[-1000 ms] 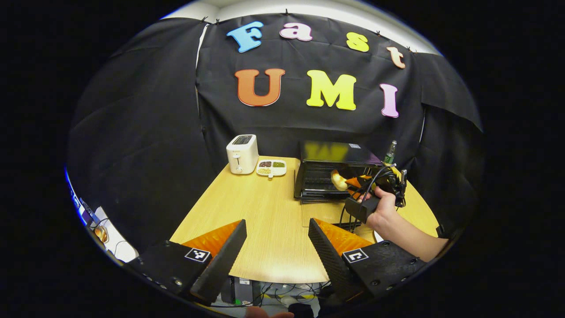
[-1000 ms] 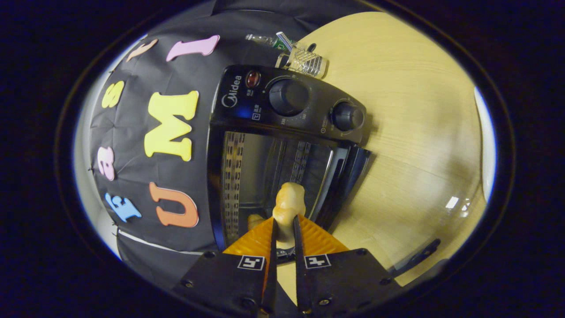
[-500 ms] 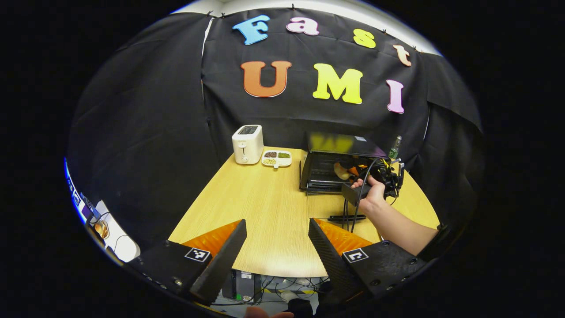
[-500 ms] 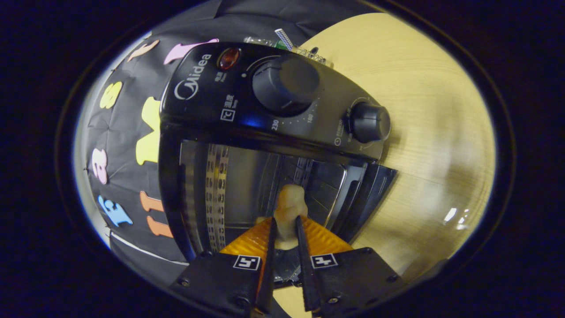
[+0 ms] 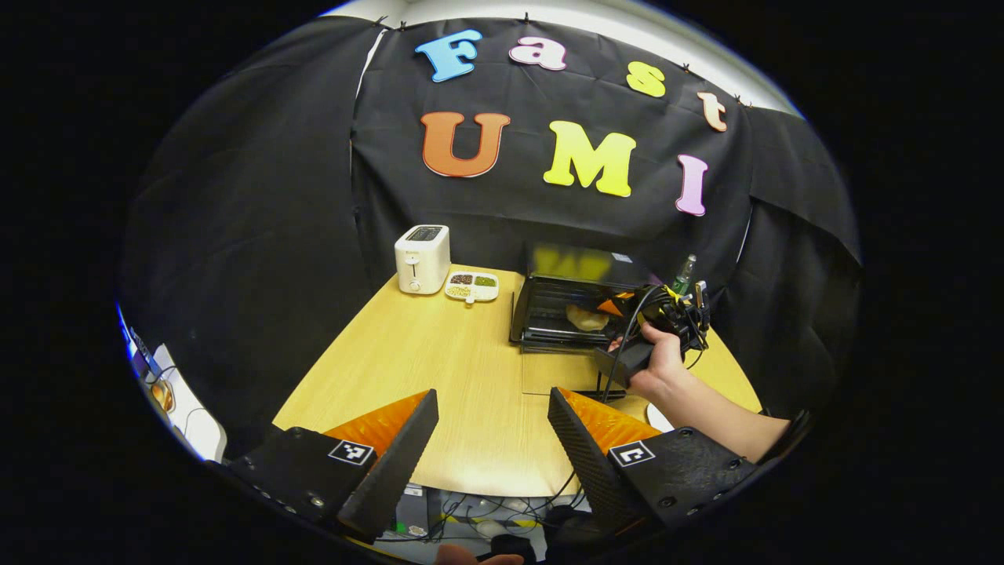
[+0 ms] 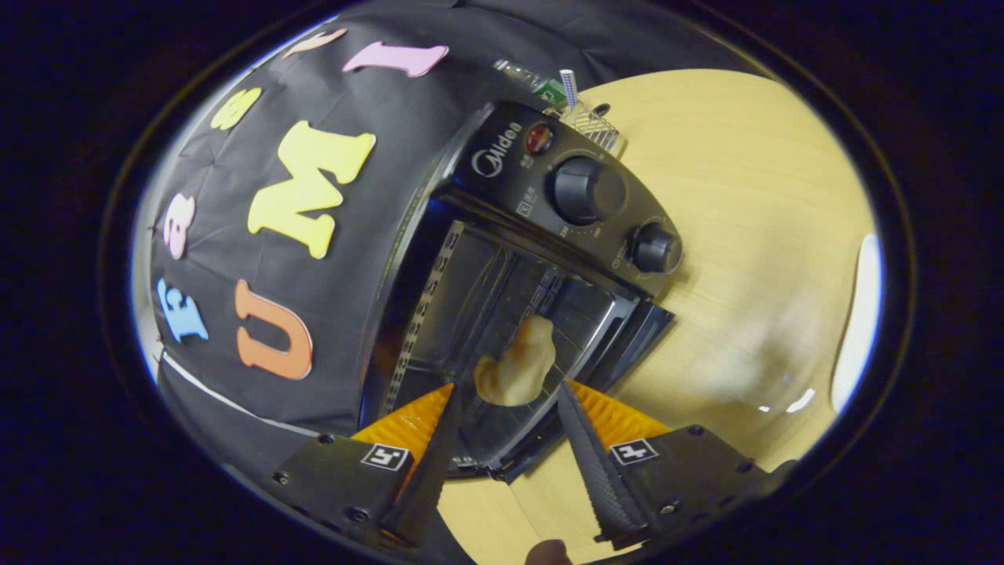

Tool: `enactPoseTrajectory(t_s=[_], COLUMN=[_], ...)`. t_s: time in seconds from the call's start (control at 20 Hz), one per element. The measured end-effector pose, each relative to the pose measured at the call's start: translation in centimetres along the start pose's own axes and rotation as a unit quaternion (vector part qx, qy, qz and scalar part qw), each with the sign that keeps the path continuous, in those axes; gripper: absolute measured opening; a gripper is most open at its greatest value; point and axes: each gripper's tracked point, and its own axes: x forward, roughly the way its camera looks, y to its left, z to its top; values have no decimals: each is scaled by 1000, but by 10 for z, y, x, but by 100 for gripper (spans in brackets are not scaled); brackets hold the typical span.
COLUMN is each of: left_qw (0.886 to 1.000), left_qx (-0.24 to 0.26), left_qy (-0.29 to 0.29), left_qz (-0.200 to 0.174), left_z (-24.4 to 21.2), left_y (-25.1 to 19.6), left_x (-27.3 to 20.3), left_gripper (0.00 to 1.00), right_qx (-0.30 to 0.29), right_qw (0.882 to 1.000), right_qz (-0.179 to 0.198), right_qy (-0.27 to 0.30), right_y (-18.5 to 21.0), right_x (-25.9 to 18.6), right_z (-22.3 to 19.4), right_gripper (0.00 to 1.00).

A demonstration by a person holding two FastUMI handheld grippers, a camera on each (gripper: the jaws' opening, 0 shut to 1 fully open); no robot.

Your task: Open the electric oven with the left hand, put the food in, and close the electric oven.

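Nearest, the left gripper (image 5: 492, 439) hangs over the near edge of the wooden table (image 5: 439, 369), fingers spread wide with nothing between them. Farther right, a hand (image 5: 663, 365) holds the right gripper (image 6: 506, 439) before the electric oven (image 5: 576, 302); its fingers stand apart, touching nothing. The oven door (image 5: 561, 369) lies folded down, and the pale food (image 6: 518, 365) rests inside the cavity. At the far left, a divided dish (image 5: 471, 286) holding dark and green fillings sits just beside a white toaster (image 5: 422, 259).

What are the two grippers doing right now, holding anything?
Left gripper: open, holding nothing, over the table's near edge.
Right gripper: open, the food lies released inside the oven.
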Motion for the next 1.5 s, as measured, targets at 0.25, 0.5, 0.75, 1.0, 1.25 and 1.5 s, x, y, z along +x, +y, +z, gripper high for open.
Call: enactPoseTrajectory(t_s=[0.25, 0.5, 0.75, 1.0, 1.25, 1.5], left_qw=[999, 998, 998, 999, 998, 996], left_qx=[-18, -28, -21, -15, 7, 13], left_qy=[-24, -36, -39, -12, 10, 41], left_qz=[-26, -39, -40, -49, -55, -74], left_z=[-2, -11, -20, -42, -66, -96], left_y=[-22, -37, -50, -70, -86, -111], left_x=[4, 12, 19, 32, 57, 99], left_gripper=[93, 93, 93, 93, 93, 93], right_qx=[-173, -330, -450, -457, -464, -479], right_qw=[984, 943, 893, 889, 885, 874], right_qz=[-29, -20, -20, -19, -31, -67], right_qy=[18, 20, -13, -25, -38, -44], right_y=[-1, 4, -2, -16, -49, -84], right_x=[-70, -141, -201, -251, -281, -302], right_z=[5, 1, 4, 7, 13, 33], right_gripper=[90, 87, 90, 92, 92, 92])
